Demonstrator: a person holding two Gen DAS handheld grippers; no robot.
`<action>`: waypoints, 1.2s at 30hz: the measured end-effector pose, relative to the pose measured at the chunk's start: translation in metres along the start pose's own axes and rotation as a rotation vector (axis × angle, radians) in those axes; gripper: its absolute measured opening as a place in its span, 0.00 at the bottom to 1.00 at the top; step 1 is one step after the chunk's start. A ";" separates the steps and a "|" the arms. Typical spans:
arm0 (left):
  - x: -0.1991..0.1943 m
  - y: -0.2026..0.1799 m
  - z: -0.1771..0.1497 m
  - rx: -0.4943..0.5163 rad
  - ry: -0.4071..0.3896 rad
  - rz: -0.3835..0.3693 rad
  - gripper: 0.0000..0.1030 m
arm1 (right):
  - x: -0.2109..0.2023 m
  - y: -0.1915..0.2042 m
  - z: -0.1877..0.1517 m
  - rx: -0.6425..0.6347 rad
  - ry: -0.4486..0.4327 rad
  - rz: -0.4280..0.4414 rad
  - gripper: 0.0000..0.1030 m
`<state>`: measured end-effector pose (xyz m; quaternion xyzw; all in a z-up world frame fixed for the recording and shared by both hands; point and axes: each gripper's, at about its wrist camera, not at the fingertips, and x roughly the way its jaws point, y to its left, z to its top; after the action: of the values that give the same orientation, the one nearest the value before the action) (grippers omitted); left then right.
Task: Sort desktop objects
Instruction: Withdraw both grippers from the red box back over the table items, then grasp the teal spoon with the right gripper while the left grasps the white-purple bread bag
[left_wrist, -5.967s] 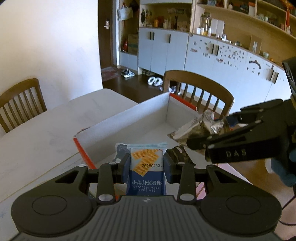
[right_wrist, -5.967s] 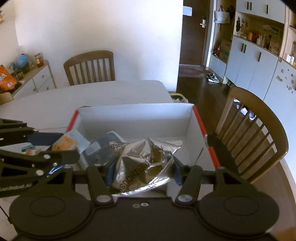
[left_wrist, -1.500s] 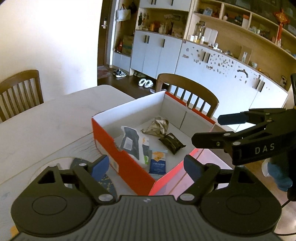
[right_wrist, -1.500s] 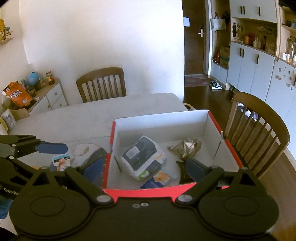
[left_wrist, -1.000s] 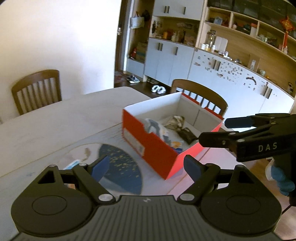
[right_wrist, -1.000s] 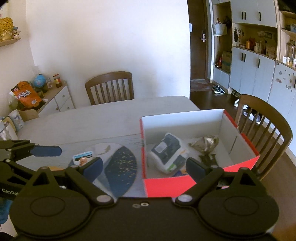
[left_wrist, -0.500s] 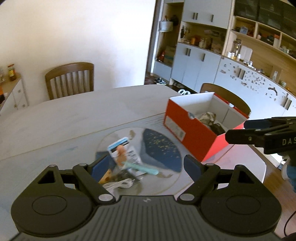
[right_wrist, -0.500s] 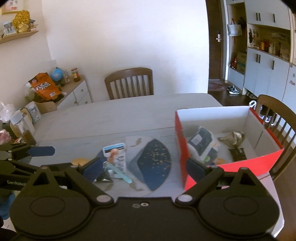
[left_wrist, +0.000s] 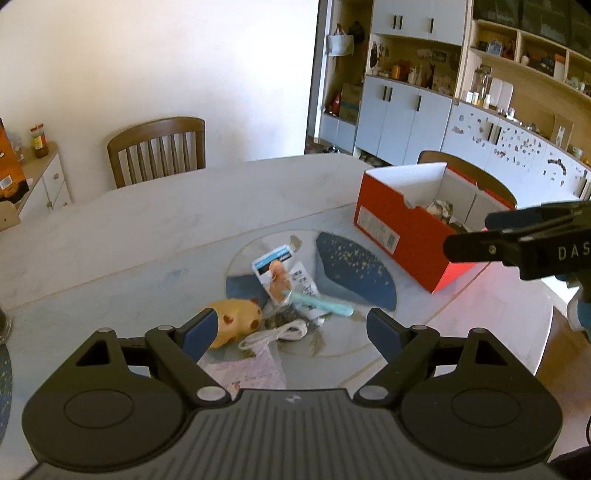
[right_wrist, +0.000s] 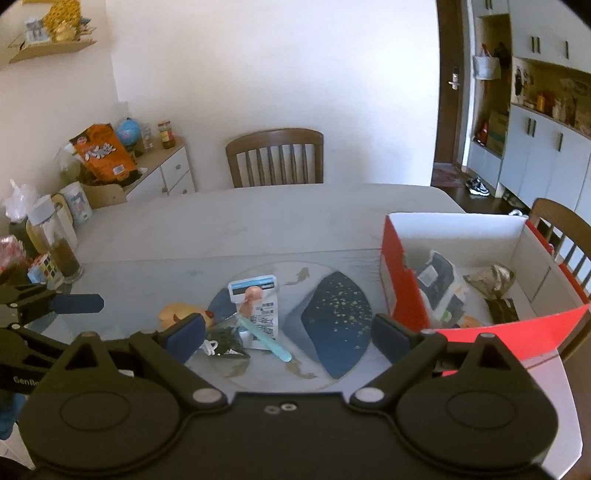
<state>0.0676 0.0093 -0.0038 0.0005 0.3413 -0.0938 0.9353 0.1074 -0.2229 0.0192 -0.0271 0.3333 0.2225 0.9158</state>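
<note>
The pale table fills the middle of both views, its near edge hidden behind the gripper bodies. In the right wrist view the red box sits at right centre, white inside, its far right corner cut off by the frame edge. Inside it lie a dark-and-white soft pack, a crumpled silver wrapper and a small dark packet; an orange scrap near the front wall is too hidden to name. In the left wrist view the same box appears at upper right, most of its contents screened by its red wall.

A round placemat with dark blue patches lies at frame centre, left of the box. On it is the unsorted pile: a white-and-blue carded pack with a pinkish item on its front, a teal stick lying across it, a dark green sachet, a yellow spotted toy and a coiled white cable. A pinkish sheet at lower centre of the left view is blurred and partly covered by the gripper.

The left gripper has its jaws spread wide, nothing between them, the pile lying beyond. The right gripper is likewise spread wide and empty. Each gripper shows in the other's view only as a dark finger at the frame edge.
</note>
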 end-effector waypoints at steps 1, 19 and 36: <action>0.001 0.002 -0.003 -0.002 0.005 0.003 0.85 | 0.002 0.002 -0.001 -0.002 0.003 0.004 0.94; 0.038 0.023 -0.045 -0.053 0.078 0.090 0.85 | 0.055 0.015 -0.021 -0.072 0.073 -0.008 0.93; 0.073 0.025 -0.066 -0.093 0.123 0.157 1.00 | 0.109 0.002 -0.038 -0.113 0.148 -0.010 0.84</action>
<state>0.0843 0.0250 -0.1030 -0.0105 0.4011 -0.0041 0.9160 0.1575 -0.1859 -0.0783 -0.0971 0.3868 0.2336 0.8868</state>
